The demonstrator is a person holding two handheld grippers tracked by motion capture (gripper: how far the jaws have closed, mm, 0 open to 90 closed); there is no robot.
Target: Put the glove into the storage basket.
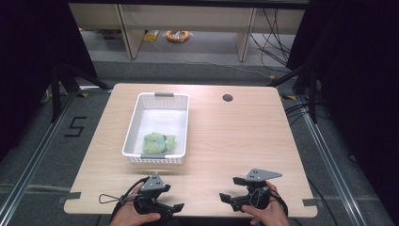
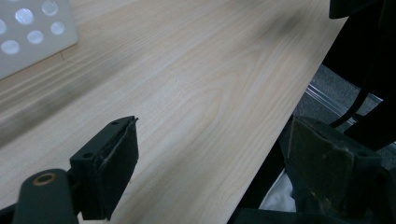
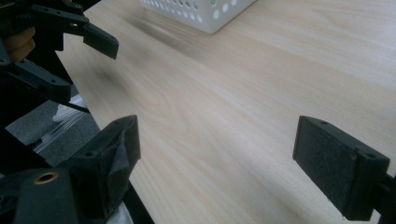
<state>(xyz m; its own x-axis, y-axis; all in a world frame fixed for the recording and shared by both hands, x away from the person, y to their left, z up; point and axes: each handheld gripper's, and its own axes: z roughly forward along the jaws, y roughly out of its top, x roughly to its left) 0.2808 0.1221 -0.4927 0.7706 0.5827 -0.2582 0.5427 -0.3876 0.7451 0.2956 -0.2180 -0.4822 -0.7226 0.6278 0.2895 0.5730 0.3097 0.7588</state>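
A white perforated basket (image 1: 133, 123) stands on the left half of the wooden table (image 1: 235, 136). A green crumpled item (image 1: 159, 142) lies in its near end. My left gripper (image 1: 171, 197) rests near the table's front edge, held in a hand, jaws open and pointing right. My right gripper (image 1: 230, 188) is also at the front edge, open and pointing left toward it. In the left gripper view the left gripper (image 2: 215, 158) is open over bare wood at the table's edge. In the right gripper view the right gripper (image 3: 219, 154) is open with nothing between its fingers.
A round cable hole (image 1: 227, 98) sits at the table's back right. The basket's corner (image 2: 32, 32) and the basket's side (image 3: 201, 11) appear in the gripper views. The left gripper (image 3: 70, 32) appears at the right gripper view's upper left. A yellow coil (image 1: 178, 35) lies on the floor beyond.
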